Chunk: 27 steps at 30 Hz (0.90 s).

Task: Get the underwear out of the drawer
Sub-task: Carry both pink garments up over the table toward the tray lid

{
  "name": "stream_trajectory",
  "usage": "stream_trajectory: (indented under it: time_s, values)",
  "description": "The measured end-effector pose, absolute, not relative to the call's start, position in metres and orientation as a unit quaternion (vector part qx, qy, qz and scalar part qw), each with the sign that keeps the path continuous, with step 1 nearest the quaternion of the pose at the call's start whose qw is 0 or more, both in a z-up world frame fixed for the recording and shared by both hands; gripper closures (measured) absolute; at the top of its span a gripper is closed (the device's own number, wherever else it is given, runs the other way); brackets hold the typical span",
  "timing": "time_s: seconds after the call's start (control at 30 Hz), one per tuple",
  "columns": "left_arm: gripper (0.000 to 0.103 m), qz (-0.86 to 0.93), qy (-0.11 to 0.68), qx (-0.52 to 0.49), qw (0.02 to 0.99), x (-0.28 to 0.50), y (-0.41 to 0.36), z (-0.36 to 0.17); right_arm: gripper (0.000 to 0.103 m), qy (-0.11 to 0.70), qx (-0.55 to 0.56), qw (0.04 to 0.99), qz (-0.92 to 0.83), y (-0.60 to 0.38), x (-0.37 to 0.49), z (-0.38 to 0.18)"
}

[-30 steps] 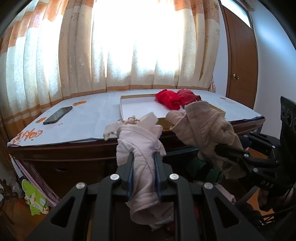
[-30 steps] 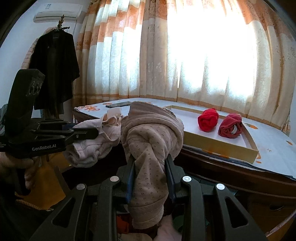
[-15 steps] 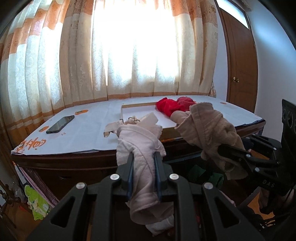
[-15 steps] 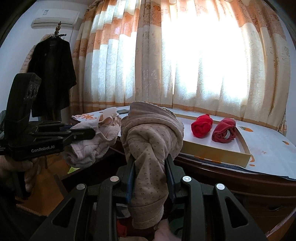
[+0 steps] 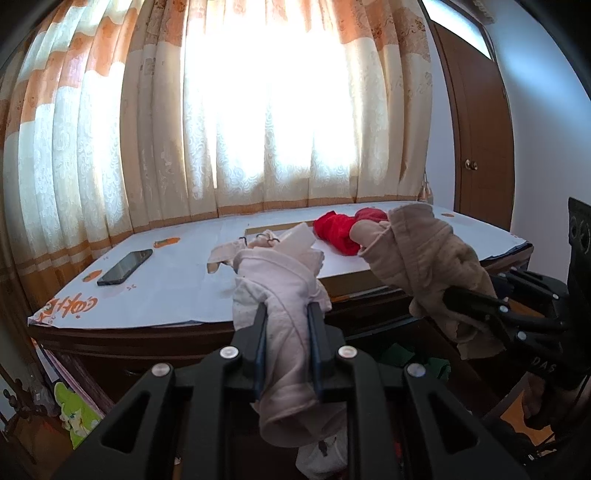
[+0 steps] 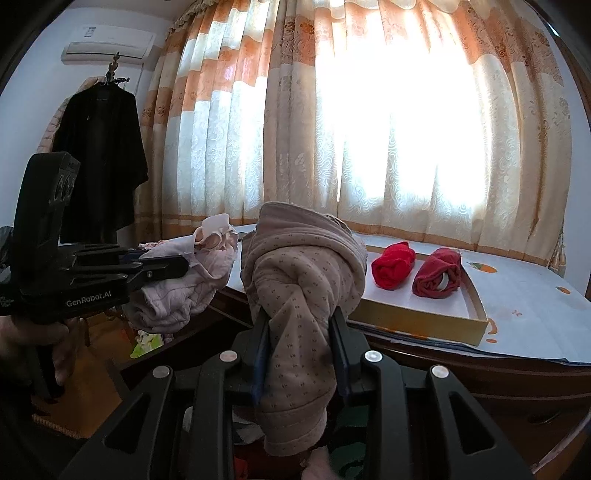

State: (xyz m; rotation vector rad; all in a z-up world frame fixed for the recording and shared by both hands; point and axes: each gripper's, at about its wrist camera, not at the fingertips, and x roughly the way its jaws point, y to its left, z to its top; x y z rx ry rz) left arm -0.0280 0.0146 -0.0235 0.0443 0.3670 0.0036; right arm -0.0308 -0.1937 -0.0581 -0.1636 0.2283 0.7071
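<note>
Underwear above paper-covered table; curtains behind.

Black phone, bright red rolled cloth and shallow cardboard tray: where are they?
Black phone [image 5: 125,266], left wrist view, screen centre.
Bright red rolled cloth [image 6: 392,264], right wrist view, its middle.
Shallow cardboard tray [image 6: 413,320], right wrist view, front wall.

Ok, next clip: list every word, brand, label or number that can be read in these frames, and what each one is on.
"GenRobot.AI": white print on the side of the left hand-held gripper, seen from the right wrist.
"DAS": part of a print on the body of the right hand-held gripper, the rest cut off.
Orange characters on the table cover: too distorted to read.
Label on the air conditioner: too small to read.
</note>
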Motion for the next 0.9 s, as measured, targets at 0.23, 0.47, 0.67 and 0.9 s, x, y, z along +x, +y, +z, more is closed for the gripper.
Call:
stream_trajectory:
  time_s: [0.23,0.47,0.67,0.9]
  values:
    - [0.086,0.006,0.172,0.028,0.985,-0.026,0.014,-0.021,0.071,0.098,-0.075,0.932,0.340,-0.197,-0.032,-0.052]
    - [0.086,0.013,0.158,0.042,0.986,-0.024,0.012,-0.016,0.071,0.089,-0.079,0.934,0.337,-0.196,-0.027,-0.045]
    - [0.086,0.009,0.152,0.054,0.987,-0.015,0.011,-0.009,0.071,0.085,-0.085,0.934,0.337,-0.193,-0.021,-0.039]
    - [0.086,0.005,0.149,0.064,0.987,-0.007,0.006,-0.008,0.071,0.082,-0.082,0.935,0.334,-0.191,-0.013,-0.034]
